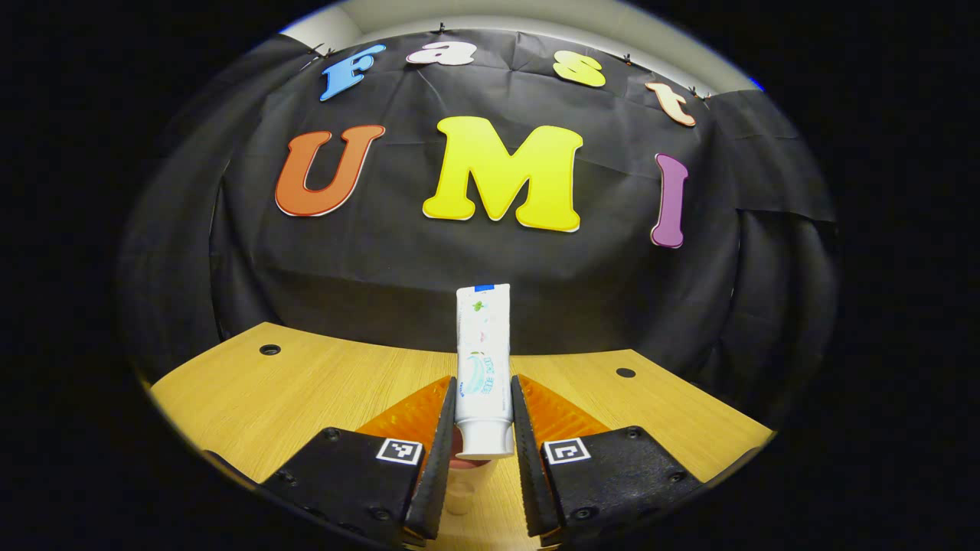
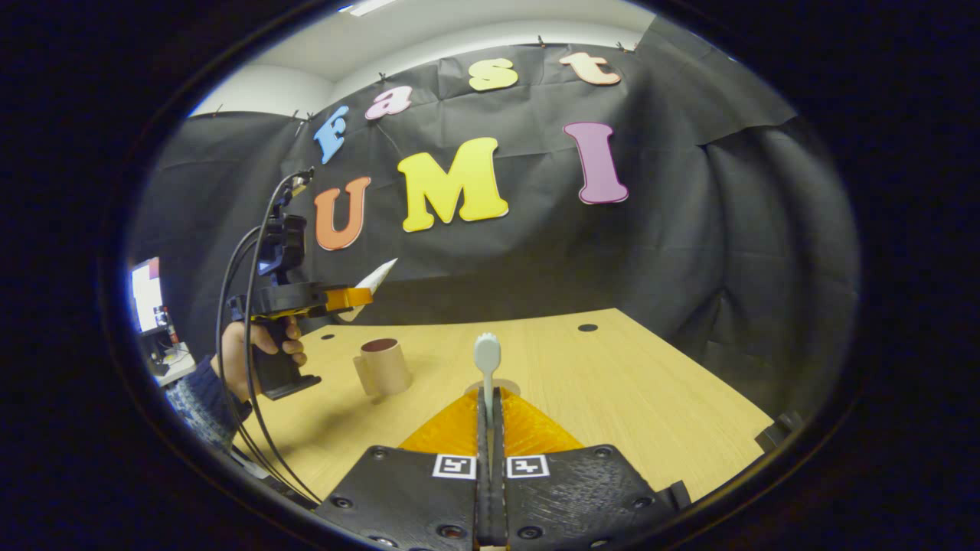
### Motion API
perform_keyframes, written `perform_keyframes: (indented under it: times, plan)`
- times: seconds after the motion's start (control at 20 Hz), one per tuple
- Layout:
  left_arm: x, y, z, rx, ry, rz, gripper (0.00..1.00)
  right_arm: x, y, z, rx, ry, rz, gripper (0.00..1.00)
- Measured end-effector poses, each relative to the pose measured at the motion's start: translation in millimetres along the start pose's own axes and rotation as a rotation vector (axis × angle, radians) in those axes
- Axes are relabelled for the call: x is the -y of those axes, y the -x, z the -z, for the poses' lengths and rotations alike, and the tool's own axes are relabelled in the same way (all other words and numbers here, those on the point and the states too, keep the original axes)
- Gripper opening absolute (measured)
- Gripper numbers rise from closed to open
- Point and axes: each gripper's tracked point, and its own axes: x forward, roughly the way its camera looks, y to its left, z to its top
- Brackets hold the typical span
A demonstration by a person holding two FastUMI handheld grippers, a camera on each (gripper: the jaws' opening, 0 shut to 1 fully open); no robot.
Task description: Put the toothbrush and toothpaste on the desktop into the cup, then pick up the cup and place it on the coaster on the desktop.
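Observation:
My left gripper (image 1: pixel 483 385) is shut on a white toothpaste tube (image 1: pixel 483 360), which stands upright with its cap end low. Just under the cap I see the rim of the beige cup (image 1: pixel 462 490). In the right gripper view that cup (image 2: pixel 383 367) stands on the wooden desktop (image 2: pixel 651 383), left of centre. The left gripper (image 2: pixel 364 295) hangs above and left of it, and the toothpaste tube (image 2: pixel 379 277) tilts out of it. My right gripper (image 2: pixel 490 395) is shut on a pale toothbrush (image 2: pixel 487 353), head pointing up and away. Behind the brush lies a round coaster (image 2: pixel 507 385), partly hidden.
A person's hand (image 2: pixel 260 340) and sleeve hold the left gripper's handle, and cables trail down from it. The desktop has small round holes (image 2: pixel 588 327). The black cloth wall closes the back and right side. A screen (image 2: pixel 145 295) glows at the far left.

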Motion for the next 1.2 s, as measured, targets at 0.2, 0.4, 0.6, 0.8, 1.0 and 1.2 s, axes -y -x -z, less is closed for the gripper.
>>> perform_keyframes:
  times: [0.2,0.4,0.6,0.8,1.0,1.2]
  plan:
    - [-3,-21,4,0.040,0.012,-0.002,0.43,15,-1,3,-0.006,-0.005,0.014,0.00]
    - [-9,-25,11,0.039,0.032,-0.019,0.45,24,-3,8,-0.019,-0.024,0.027,0.00]
    - [-11,-27,15,0.035,0.027,-0.015,0.39,23,-6,10,-0.027,-0.017,0.026,0.00]
    - [-11,-30,26,-0.002,0.012,-0.006,0.39,21,-6,14,-0.031,-0.009,0.023,0.00]
    - [-7,-34,42,-0.098,-0.079,0.022,0.41,21,-9,16,-0.039,-0.012,0.025,0.00]
    - [-16,-43,60,-0.226,-0.216,0.005,0.67,20,-9,21,-0.050,-0.009,0.022,0.00]
